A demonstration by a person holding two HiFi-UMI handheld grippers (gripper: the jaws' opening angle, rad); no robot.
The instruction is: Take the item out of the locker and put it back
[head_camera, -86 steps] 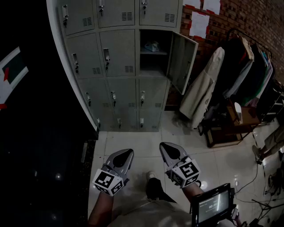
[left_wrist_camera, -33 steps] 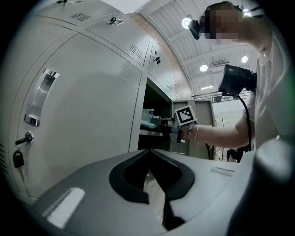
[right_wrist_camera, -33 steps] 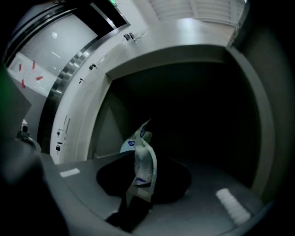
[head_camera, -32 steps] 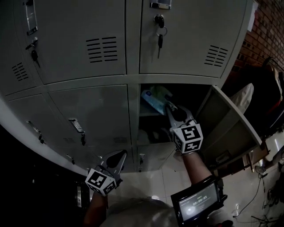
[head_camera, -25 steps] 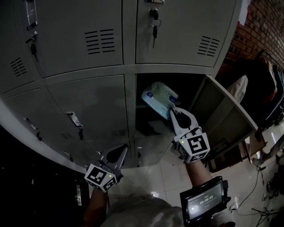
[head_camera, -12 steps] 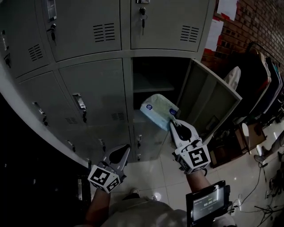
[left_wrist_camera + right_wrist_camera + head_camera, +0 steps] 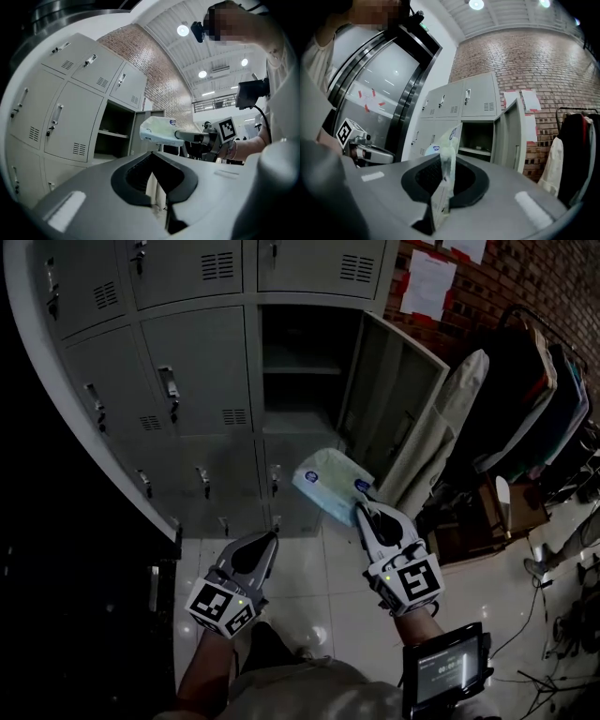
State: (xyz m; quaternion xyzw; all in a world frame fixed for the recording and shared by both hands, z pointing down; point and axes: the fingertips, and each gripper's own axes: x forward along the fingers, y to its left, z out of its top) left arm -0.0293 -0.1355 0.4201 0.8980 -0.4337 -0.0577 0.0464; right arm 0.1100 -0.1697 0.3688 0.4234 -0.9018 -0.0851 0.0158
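**Pack held outside the open locker**

The locker bank [image 7: 187,371] fills the upper left, its doors closed except for one. That open compartment [image 7: 281,409] has a shelf [image 7: 289,370] across it. What lies in its dark interior cannot be made out from the head view. Its door [image 7: 389,399] stands swung out to the right.

The left gripper [image 7: 265,540] hangs low over the tiled floor [image 7: 309,587], below and in front of the lockers. Its fingers are brought together with nothing between them.

To its right, the right gripper [image 7: 362,514] points up toward the open compartment. Its fingers are pinched tight on one thin edge of a soft pale pack [image 7: 326,486]. The pack is clear of the locker, in the air below and in front of the opening. It sticks out past the fingertips toward the lockers and touches nothing else. In the right gripper view the pack [image 7: 446,164] stands on edge between the fingers.
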